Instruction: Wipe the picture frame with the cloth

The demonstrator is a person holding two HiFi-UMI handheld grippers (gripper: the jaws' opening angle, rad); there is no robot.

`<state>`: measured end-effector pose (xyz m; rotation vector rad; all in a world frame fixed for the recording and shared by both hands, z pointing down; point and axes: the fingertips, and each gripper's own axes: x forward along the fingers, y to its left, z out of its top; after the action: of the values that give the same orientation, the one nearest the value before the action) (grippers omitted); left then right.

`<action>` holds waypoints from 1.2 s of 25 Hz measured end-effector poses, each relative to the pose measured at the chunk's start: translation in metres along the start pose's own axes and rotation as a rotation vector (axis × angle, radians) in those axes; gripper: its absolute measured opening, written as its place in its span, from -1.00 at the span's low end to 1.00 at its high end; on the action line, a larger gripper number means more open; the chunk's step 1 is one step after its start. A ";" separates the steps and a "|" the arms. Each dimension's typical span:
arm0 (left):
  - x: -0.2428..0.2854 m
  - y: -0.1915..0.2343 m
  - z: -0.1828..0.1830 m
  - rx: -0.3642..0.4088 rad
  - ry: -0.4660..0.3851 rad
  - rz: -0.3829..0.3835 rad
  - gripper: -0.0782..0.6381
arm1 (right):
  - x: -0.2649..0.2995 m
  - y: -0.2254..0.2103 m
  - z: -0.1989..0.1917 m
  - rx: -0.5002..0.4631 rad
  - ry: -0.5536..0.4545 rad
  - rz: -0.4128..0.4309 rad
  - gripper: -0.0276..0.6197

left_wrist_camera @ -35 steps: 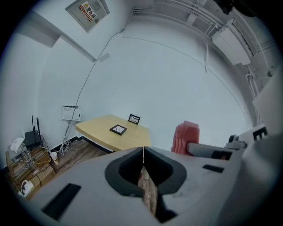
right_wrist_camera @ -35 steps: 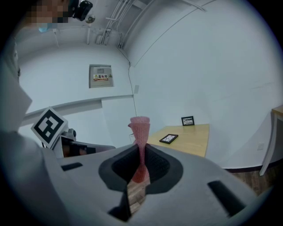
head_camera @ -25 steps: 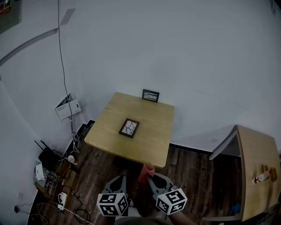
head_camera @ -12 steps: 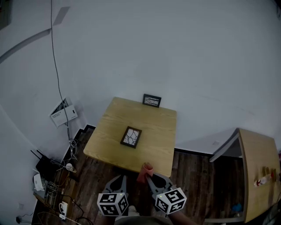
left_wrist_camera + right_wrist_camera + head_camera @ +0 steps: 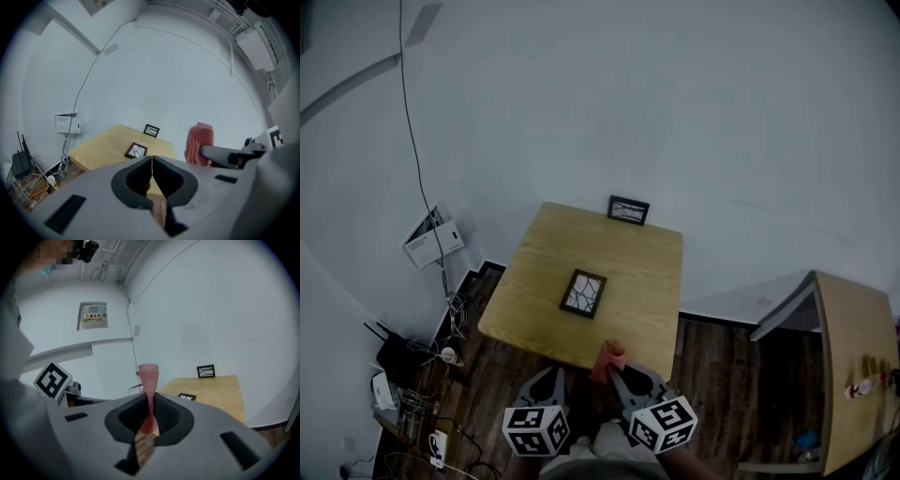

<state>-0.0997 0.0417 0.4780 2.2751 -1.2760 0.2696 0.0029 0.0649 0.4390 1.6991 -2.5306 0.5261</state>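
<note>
“Two questions first: what is cut off, and what is unreadable?”

“Head view: the left gripper [image 5: 554, 375] and right gripper [image 5: 617, 374] sit at lower centre, and the hands behind their marker cubes are lost at the bottom edge. The side desk [image 5: 853, 328] at lower right is clipped by the picture's edge, and the small items on it cannot be identified. The cables [image 5: 422, 375] at lower left are dim and tangled.”

“Condition of the jaws?”

“Left gripper: jaws fully together, nothing between them. Right gripper: jaws clamped on the pink cloth [image 5: 149, 376], which stands up out of them as a narrow fold.”

“Location of the work item?”

“One picture frame [image 5: 583, 293] lies flat near the middle of the wooden table [image 5: 642, 272]. A second frame [image 5: 628, 210] stands upright at the far edge, by the wall. Both grippers are side by side at the table's near edge. In the head view the cloth's tip overlaps that edge, but contact with the table cannot be confirmed. The flat frame lies above the cloth and slightly left, clearly apart from it and from both grippers.”
</note>
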 end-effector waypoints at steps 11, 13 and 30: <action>0.053 0.016 0.015 -0.015 0.009 0.039 -0.77 | 0.052 -0.046 0.012 -0.003 0.036 0.034 -0.86; 0.064 0.021 0.018 -0.018 0.018 0.054 -0.77 | 0.065 -0.053 0.015 -0.006 0.045 0.049 -0.86; 0.160 0.054 0.020 -0.047 0.086 0.175 -0.77 | 0.164 -0.117 0.023 -0.013 0.133 0.139 -0.86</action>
<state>-0.0603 -0.1098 0.5449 2.0919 -1.4225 0.3911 0.0474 -0.1273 0.4843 1.4389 -2.5622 0.6077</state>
